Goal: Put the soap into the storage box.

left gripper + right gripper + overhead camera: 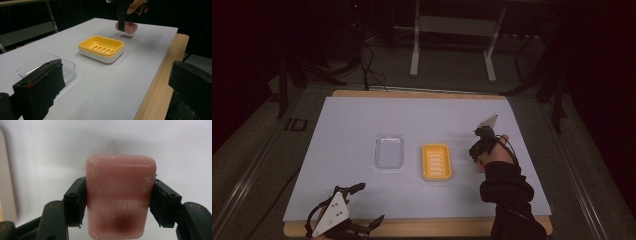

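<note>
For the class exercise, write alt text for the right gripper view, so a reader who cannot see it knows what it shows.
A pink soap bar is clamped between the two black jaws of the right hand-held gripper, one jaw pressing each long side. Behind it lies the pale table sheet, blurred.

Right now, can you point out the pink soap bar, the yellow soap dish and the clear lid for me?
pink soap bar (120, 195), right gripper view, middle of its top face.
yellow soap dish (437, 161), high view, its slotted floor.
clear lid (389, 151), high view, its flat centre.
</note>
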